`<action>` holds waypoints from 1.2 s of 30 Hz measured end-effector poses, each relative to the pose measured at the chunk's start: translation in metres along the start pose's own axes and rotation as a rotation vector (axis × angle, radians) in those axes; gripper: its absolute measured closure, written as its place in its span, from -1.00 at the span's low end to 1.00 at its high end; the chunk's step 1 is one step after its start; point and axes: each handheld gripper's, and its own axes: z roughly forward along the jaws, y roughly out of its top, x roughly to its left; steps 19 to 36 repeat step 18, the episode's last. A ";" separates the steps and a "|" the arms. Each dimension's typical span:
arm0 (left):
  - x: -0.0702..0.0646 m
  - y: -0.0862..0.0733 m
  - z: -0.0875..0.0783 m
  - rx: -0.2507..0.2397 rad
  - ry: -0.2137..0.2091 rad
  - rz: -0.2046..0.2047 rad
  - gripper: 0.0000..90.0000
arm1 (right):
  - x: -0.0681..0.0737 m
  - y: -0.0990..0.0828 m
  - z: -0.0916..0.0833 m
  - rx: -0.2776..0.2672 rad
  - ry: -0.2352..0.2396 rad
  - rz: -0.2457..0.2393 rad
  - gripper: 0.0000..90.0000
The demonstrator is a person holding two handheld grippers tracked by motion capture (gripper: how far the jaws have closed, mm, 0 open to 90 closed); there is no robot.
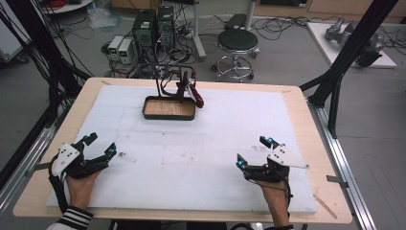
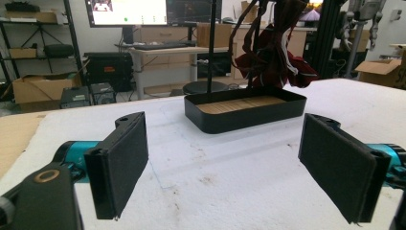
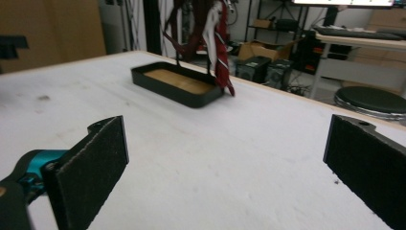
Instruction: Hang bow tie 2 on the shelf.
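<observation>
Though well apart, tray (image 1: pixel 169 109) beyond tools (image 1: pixel 102 146)

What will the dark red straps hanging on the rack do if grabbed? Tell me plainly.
The dark red straps drape limply from the rack, so they are probably floppy and light. Pulling could tip the stand, though its tray base looks broad.

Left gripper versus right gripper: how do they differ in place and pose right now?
The left gripper sits near the table's left edge, the right gripper toward its right side. The left gripper points up and rightward at the black tray; the right gripper is angled leftward toward it. Both have jaws spread wide, hold nothing, and rest low over the white pad.
</observation>
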 end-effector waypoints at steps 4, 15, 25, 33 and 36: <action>0.000 0.000 0.000 -0.002 0.000 -0.002 -0.61 | -0.005 -0.020 -0.004 -0.030 -0.042 0.011 -0.99; -0.001 0.000 0.000 -0.004 0.002 0.003 -0.61 | -0.013 -0.044 0.006 -0.011 -0.102 0.048 -0.99; -0.001 0.000 0.000 -0.004 0.002 0.003 -0.61 | -0.013 -0.045 0.005 -0.018 -0.107 0.047 -0.99; -0.001 0.000 0.000 -0.004 0.002 0.003 -0.61 | -0.013 -0.045 0.005 -0.018 -0.107 0.047 -0.99; -0.001 0.000 0.000 -0.004 0.002 0.003 -0.61 | -0.013 -0.045 0.005 -0.018 -0.107 0.047 -0.99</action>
